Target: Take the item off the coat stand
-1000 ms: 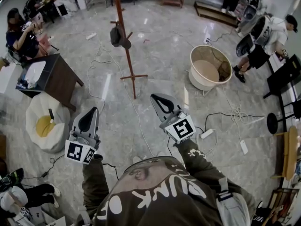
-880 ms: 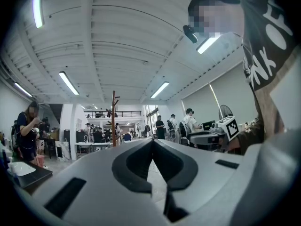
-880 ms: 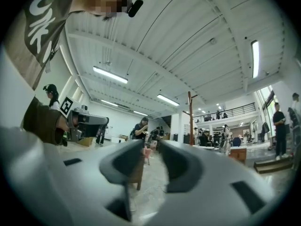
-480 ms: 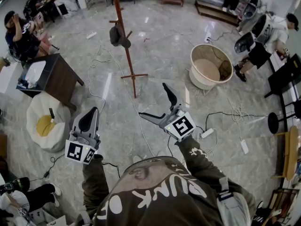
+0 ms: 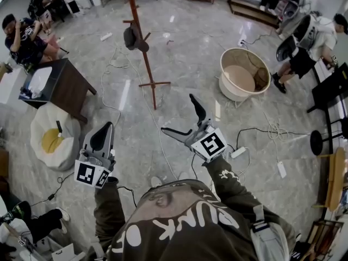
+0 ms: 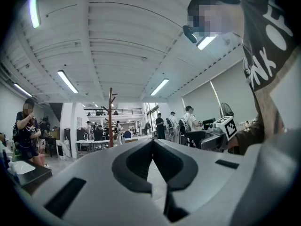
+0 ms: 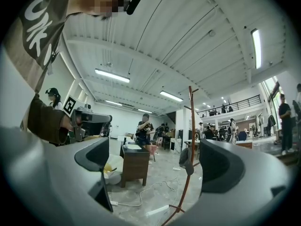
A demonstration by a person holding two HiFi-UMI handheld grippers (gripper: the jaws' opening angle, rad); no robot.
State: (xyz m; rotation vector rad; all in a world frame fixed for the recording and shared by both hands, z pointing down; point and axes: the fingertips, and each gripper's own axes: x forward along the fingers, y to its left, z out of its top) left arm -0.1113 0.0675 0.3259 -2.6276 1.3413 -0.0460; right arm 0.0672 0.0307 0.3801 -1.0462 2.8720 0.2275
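Facing coat stand (image 5: 142, 48) carrying dark hanging item (image 5: 132, 37).
Holding left tool (image 5: 110, 125) pressed together; right tool (image 5: 177, 113) just opening wide, pinching nothing, well short of stand.

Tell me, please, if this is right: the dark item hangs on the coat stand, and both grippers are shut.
Not quite: the item hangs on the stand and the left gripper is shut, but the right gripper is open. Its jaws have just spread wide and hold nothing, as the right gripper view shows.
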